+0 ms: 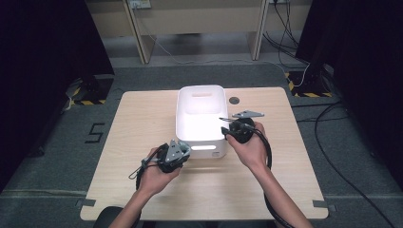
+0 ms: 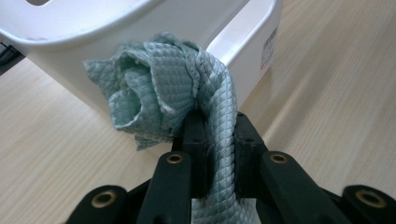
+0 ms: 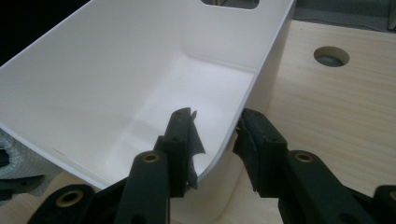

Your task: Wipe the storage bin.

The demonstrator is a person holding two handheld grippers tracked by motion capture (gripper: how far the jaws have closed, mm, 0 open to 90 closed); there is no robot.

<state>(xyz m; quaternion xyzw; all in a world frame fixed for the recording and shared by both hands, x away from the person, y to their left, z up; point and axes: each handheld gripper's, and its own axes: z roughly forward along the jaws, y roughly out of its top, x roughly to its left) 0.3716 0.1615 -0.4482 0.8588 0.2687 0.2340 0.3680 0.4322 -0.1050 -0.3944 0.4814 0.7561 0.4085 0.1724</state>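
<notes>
The left gripper (image 2: 219,135) has its fingers clamped tight on a pale green quilted cloth (image 2: 173,88), just outside the near wall of the white bin (image 1: 200,116). The right gripper (image 3: 217,140) straddles the bin's near right rim, fingers parted, one inside, one outside. The bin stands mid-desk (image 1: 142,118).

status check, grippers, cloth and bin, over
Left gripper shut on green cloth, beside white bin. Right gripper straddles bin wall, open. Nothing blocking.
</notes>
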